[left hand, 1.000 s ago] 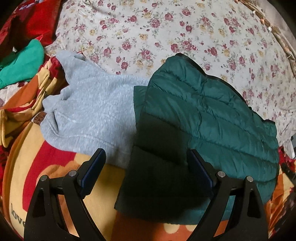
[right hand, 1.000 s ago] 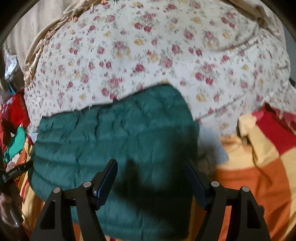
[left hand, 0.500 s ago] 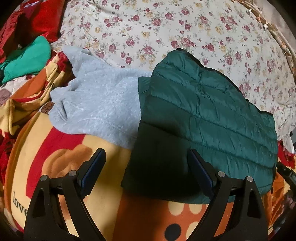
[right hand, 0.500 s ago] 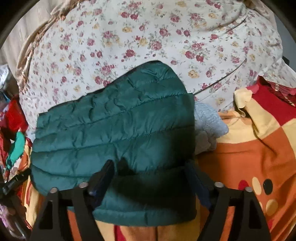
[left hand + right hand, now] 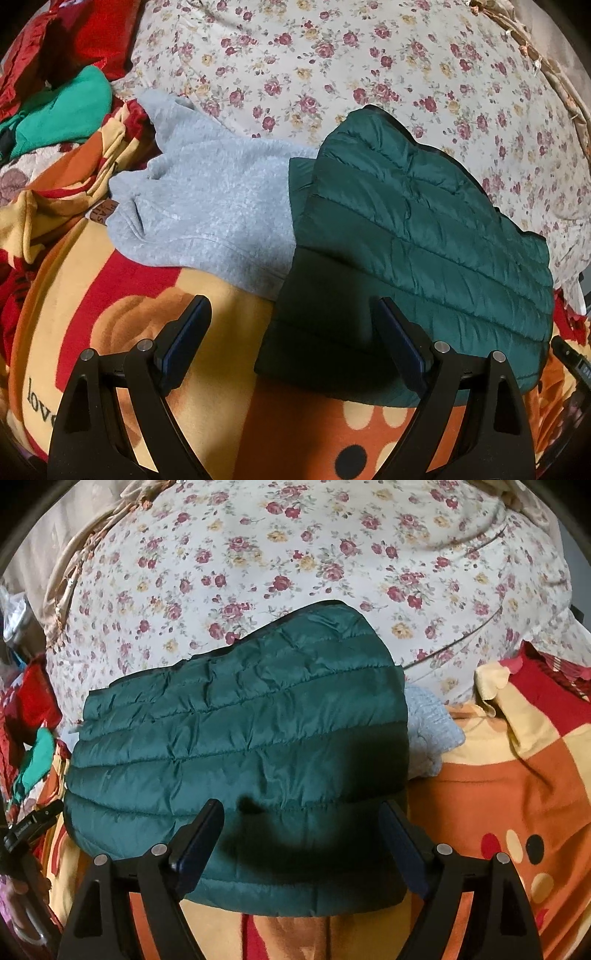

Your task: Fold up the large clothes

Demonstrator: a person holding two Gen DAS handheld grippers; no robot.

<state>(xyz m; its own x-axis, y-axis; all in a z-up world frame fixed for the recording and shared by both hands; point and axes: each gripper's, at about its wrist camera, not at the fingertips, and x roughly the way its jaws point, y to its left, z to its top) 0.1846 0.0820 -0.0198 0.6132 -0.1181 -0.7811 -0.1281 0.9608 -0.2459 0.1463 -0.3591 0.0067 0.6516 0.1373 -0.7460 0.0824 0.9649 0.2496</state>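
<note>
Left gripper (image 5: 291, 332): two matte black fingers (image 5: 184, 332) showing, each widening into a triangular frame with a cut-out window. Dark blue pads lining the inner faces. Silver round screw heads (image 5: 145, 345) sitting in pairs on each frame. Right gripper (image 5: 301, 834) looking the same: black, blue-padded, silver-screwed.

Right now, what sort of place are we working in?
Most likely a bedroom, working on a bed: a floral quilt lies bunched behind, a bright patterned blanket covers the surface, and a folded green puffer jacket rests on a grey sweater.
</note>
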